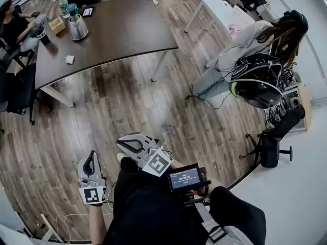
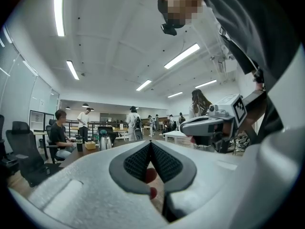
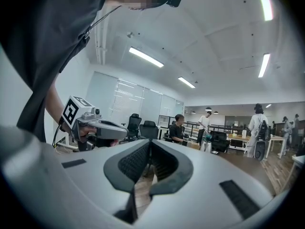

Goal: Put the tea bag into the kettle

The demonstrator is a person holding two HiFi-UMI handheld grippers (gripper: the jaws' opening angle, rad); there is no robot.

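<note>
One dark table (image 1: 122,29) with kettle (image 1: 78,27), wood-plank office floor (image 1: 127,111) below.

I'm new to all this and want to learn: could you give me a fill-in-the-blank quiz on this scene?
1. The kettle stands on the dark ___.
2. The jaws of the left gripper and right gripper are both ___.
3. The tea bag lies in the open, not inside the ___.
Missing words: table; shut; kettle.

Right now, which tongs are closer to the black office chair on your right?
Right. The right tongs are to the left of the black office chair, well apart from it; the left tongs are farther left still.
</note>
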